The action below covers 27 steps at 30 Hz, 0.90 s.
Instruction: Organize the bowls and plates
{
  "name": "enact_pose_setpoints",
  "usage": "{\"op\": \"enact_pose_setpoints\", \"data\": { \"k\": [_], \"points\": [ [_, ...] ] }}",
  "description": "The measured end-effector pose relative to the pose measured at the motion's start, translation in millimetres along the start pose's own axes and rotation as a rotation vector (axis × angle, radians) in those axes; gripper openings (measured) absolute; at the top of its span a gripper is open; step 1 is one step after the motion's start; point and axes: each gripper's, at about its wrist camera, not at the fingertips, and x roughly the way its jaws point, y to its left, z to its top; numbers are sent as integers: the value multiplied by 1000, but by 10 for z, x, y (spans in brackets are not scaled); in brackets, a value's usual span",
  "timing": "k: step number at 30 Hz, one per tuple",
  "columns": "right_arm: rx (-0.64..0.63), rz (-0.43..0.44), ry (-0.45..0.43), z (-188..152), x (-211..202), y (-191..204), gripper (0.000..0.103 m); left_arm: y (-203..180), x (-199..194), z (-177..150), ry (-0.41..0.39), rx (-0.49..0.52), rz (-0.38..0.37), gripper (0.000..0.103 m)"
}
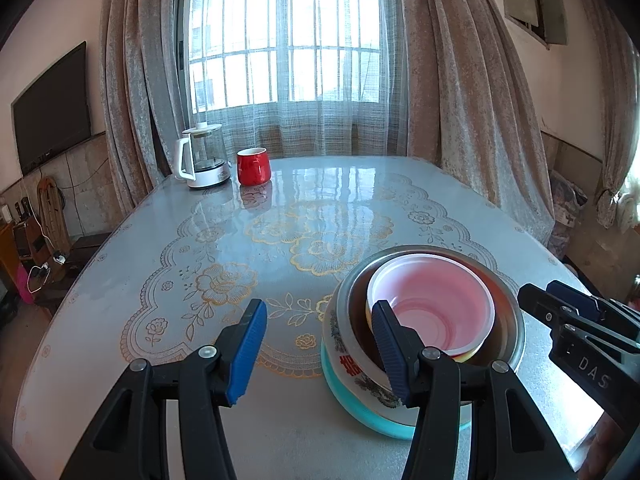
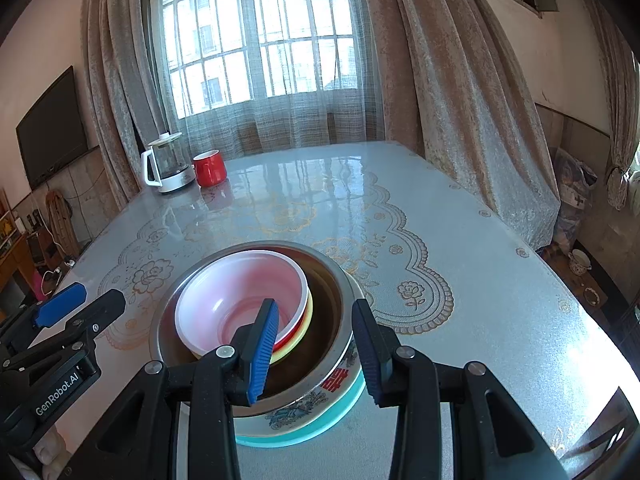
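Stack: it sits on the near part of the table (image 1: 360, 200), on the side of the right gripper (image 2: 316, 356). A teal plate (image 1: 344, 392) is at the bottom, a painted enamel basin (image 1: 348, 356) on it, and a pink plastic bowl (image 1: 436, 304) nested inside over what looks like a red and a yellow one.

Left gripper (image 1: 320, 352): released. Its jaws stand apart with nothing between them; the right-hand finger overlaps the basin's near rim in view, and I cannot tell if it touches.

Right gripper: partly parted, straddling the basin's near wall, one finger over the inside, one outside. No pad visibly presses the metal, so I read it as not gripping.

Which way it points: every mouth faces up. The stack's axis runs vertical, and round dishes have no long axis across the table. The pink bowl sits off-centre in the basin, toward the left gripper's side.

Risk, tipping: the basin overhangs the smaller teal plate, so a nudge on its rim could rock or slide it off.

Risk, slipping: the table cover looks glossy and the plate could skate if pushed sideways.

Risk, light bowls: the plastic ones are loose, and a bump or a tilted lift could shift them or spill them out.

Risk, collision: both grippers crowd one rim, so closing or withdrawing carelessly could knock one against the other.

Bystanders: the kettle (image 1: 202, 156) and red mug (image 1: 253, 166) stand well apart at the far edge.
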Motion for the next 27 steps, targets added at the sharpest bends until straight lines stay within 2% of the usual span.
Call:
{"op": "enact_pose_setpoints", "data": {
  "k": [27],
  "points": [
    [0,4,-4,-17,-12,-11,38,-47,-40,10,-4,4,-5,61]
  ]
}}
